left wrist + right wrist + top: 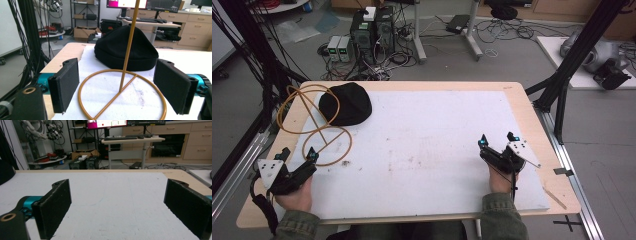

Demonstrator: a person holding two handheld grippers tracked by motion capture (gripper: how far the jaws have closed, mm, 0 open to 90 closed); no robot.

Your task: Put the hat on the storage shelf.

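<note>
A black beanie (pixel 345 103) lies at the far left of the white-covered table (pixel 437 145). Beside it stands a gold wire hat stand (pixel 314 125) with a round base ring and an upper loop. My left gripper (pixel 298 156) rests near the table's front left corner, just short of the stand's base ring (pixel 120 95). Its jaws are open with nothing between them; the stand's upright rod (pixel 128 50) and the beanie (pixel 126 48) lie straight ahead. My right gripper (pixel 497 140) sits at the front right, open and empty, facing bare table (pixel 112 195).
Black frame posts (pixel 572 65) stand at both sides of the table. Computers and tangled cables (pixel 372 35) lie on the floor beyond the far edge. The table's wooden rim (pixel 532 115) borders the white sheet.
</note>
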